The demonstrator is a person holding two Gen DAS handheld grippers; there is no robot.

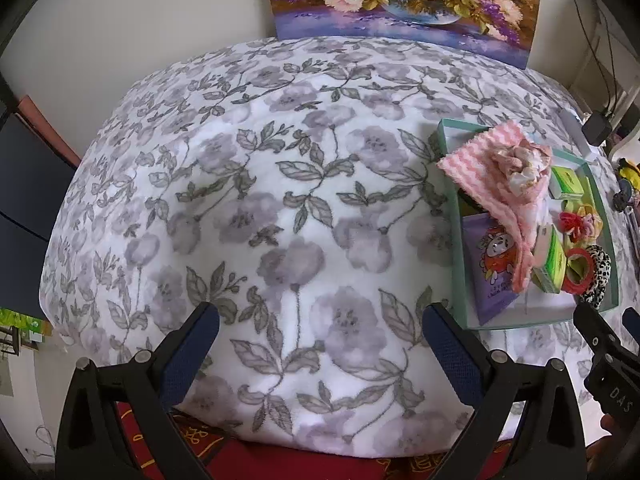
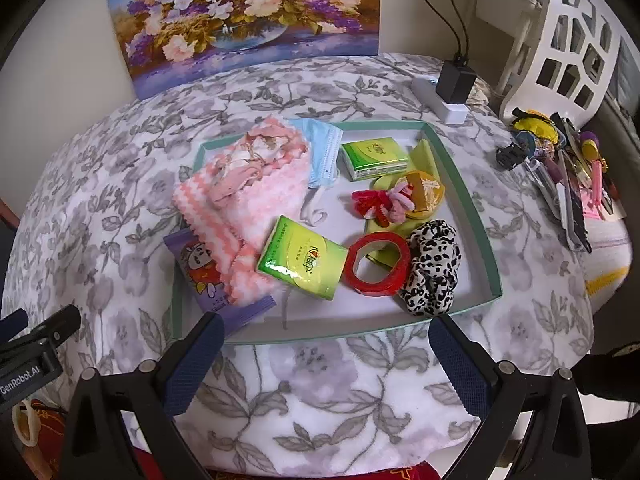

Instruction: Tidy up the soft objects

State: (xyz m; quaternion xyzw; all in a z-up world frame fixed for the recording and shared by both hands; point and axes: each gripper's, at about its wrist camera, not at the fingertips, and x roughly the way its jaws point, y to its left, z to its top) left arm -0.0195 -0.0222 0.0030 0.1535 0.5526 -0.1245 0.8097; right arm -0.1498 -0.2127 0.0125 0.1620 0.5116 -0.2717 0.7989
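Two grippers, both spread wide and holding nothing: left gripper point(image 1: 320, 352) over bare blanket point(image 1: 280, 200), right gripper point(image 2: 326, 360) just short of the tray point(image 2: 460, 168). The tray holds the pink cloth point(image 2: 224, 200), face mask point(image 2: 324, 148), tissue packs point(image 2: 302, 258), leopard scrunchie point(image 2: 432, 268) and red tape ring point(image 2: 378, 264). Cloth is likely light and limp; best pinched at a folded edge.

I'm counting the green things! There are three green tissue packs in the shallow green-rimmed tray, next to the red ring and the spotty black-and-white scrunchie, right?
Not quite: there are two green tissue packs, not three. The right wrist view shows one near the front and one further back in the shallow green-rimmed tray. The red ring and spotty black-and-white scrunchie are there as you said.
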